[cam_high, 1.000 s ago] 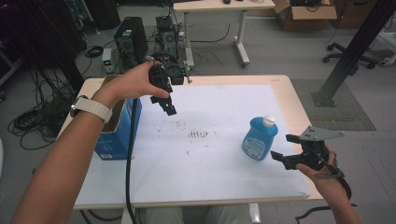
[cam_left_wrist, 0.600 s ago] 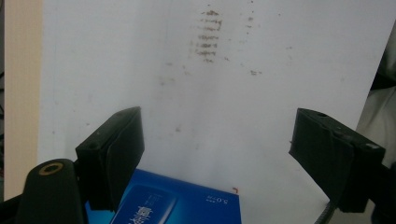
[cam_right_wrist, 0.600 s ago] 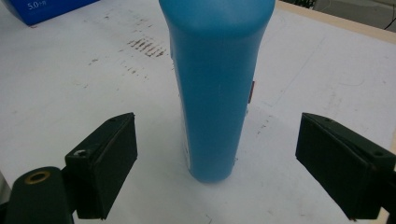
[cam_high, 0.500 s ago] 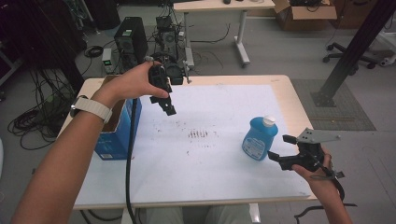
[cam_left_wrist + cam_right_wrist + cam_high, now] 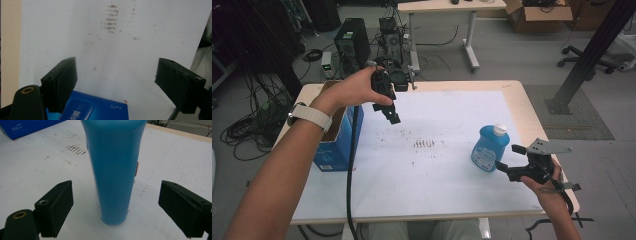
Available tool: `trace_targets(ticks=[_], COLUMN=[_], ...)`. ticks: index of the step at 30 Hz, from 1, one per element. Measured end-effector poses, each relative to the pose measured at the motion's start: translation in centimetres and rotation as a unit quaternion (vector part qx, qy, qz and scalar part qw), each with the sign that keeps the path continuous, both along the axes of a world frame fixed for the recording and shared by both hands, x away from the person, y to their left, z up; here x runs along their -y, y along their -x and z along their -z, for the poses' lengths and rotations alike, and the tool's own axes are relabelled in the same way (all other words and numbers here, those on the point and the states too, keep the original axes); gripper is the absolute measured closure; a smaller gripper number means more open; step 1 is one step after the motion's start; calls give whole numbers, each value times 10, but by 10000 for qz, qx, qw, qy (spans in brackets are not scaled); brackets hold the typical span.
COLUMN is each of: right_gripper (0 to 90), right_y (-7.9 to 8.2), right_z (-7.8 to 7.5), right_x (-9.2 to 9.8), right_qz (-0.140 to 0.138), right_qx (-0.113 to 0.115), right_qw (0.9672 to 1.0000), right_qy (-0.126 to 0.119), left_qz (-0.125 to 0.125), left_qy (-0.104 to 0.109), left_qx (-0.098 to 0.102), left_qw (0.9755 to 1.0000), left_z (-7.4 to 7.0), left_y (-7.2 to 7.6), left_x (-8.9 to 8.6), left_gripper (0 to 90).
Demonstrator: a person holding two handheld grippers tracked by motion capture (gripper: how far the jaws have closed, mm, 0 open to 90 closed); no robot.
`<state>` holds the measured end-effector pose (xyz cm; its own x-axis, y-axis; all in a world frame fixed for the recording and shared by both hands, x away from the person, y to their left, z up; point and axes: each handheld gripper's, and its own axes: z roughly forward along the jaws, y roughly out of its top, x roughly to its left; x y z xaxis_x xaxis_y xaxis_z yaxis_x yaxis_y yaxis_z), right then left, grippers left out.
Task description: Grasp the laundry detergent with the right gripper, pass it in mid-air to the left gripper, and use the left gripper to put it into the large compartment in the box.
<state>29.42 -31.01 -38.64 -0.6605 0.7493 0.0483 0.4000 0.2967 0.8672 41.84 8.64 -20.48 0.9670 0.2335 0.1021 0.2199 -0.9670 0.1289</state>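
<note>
A blue bottle (image 5: pixel 488 149) with a white cap stands upright on the white sheet at the right of the table. In the right gripper view the bottle (image 5: pixel 113 170) rises just ahead of my right gripper (image 5: pixel 115 207), whose jaws stand open on either side without touching it. From above, that right gripper (image 5: pixel 507 161) sits low at the bottle's right. My left gripper (image 5: pixel 392 114) is held up over the table's left part, pointing down, open and empty. Under the left gripper (image 5: pixel 115 82) lie the sheet and a corner of the blue box (image 5: pixel 92 108).
An open blue cardboard box (image 5: pixel 334 145) stands at the table's left edge. Brown smudges (image 5: pixel 424 144) mark the middle of the white sheet (image 5: pixel 442 180). Behind the table are computer gear (image 5: pixel 352 45), cables and another desk (image 5: pixel 452 7). A black post (image 5: pixel 592 50) rises at the right.
My right gripper has crept a little leftward, toward the blue bottle. The left hand and its gripper have kept still.
</note>
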Motion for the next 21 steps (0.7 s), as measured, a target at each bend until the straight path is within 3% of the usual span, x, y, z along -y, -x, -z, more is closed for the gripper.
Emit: trace_targets(ticks=[21], right_gripper=[125], right_y=[-9], right_z=[12], right_x=[-8], right_qz=[38], right_qx=[67], right_qw=[9999], right_qy=[-144], left_qz=[-17], left_qy=[-1], left_qx=[-10], left_qw=[10000], left_z=[2], left_y=[-1], left_x=[-1], left_gripper=[181])
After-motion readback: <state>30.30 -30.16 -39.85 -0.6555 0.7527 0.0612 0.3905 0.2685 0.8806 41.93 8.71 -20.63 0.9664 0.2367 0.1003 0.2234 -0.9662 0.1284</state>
